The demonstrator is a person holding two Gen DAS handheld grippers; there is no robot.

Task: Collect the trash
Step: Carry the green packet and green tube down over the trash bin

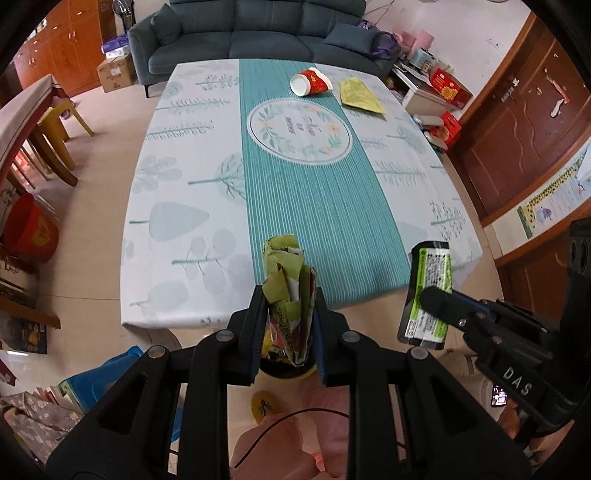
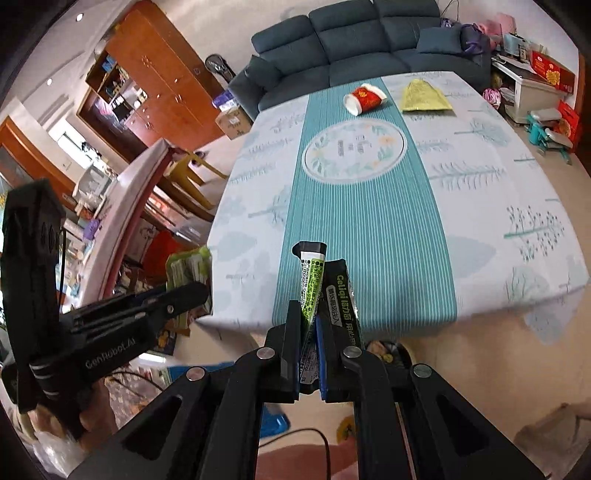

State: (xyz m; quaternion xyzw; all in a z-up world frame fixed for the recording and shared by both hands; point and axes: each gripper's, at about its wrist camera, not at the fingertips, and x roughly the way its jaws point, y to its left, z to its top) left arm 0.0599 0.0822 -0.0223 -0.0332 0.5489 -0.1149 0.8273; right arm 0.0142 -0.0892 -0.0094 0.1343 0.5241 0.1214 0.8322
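Note:
My left gripper is shut on a crumpled green wrapper, held just off the near edge of the table. To its right, my right gripper is shut on a flat black and green packet, which also shows in the left wrist view. In the right wrist view the left gripper and the green wrapper appear at the left. At the table's far end a red paper cup lies on its side beside a yellow-green packet.
A round container with a yellowish rim sits on the floor below the grippers. A dark sofa stands behind the table. A yellow stool and red bucket are left, boxes right.

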